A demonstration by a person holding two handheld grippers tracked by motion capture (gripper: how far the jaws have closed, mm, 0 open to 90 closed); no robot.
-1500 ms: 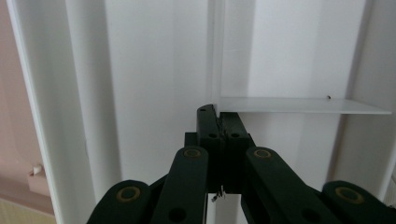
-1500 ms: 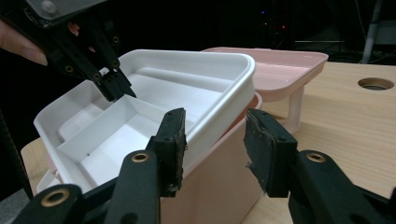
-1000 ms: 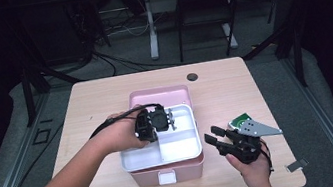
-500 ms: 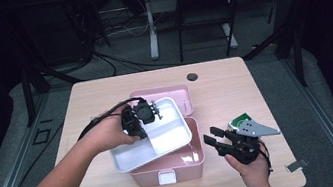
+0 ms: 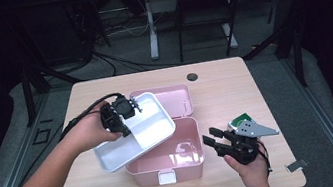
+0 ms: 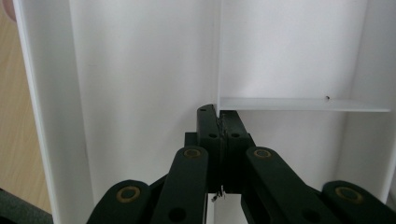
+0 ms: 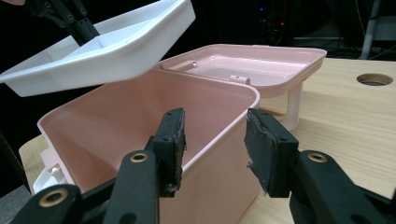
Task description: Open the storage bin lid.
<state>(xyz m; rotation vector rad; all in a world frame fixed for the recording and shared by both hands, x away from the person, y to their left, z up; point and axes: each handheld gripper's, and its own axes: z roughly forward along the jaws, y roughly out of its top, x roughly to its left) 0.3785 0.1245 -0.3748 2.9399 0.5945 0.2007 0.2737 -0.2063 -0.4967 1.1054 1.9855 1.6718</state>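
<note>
A white divided tray [image 5: 136,139] hangs tilted above the left rim of the open pink box [image 5: 166,169]. My left gripper [image 5: 124,111] is shut on the tray's middle divider. In the left gripper view the jaws [image 6: 219,116] pinch that thin wall, with the tray's white floor [image 6: 140,70] behind them. My right gripper [image 5: 211,138] is at the box's right wall. In the right gripper view its jaws [image 7: 215,119] stand open astride the box's corner rim [image 7: 210,163], the pads [image 7: 175,140] not pressing it. The raised tray [image 7: 116,42] shows at upper left there.
The box's lid [image 5: 168,98] lies open flat behind it on the wooden table [image 5: 234,88]. A round cable hole [image 5: 192,76] sits near the far edge. A small metal piece [image 5: 295,165] lies at the front right corner. Cables and chair legs are on the floor beyond.
The left gripper has lifted the white tray out of the pink box and carried it left, tilting it. The box's pink inside now shows. The right gripper has stayed put.
</note>
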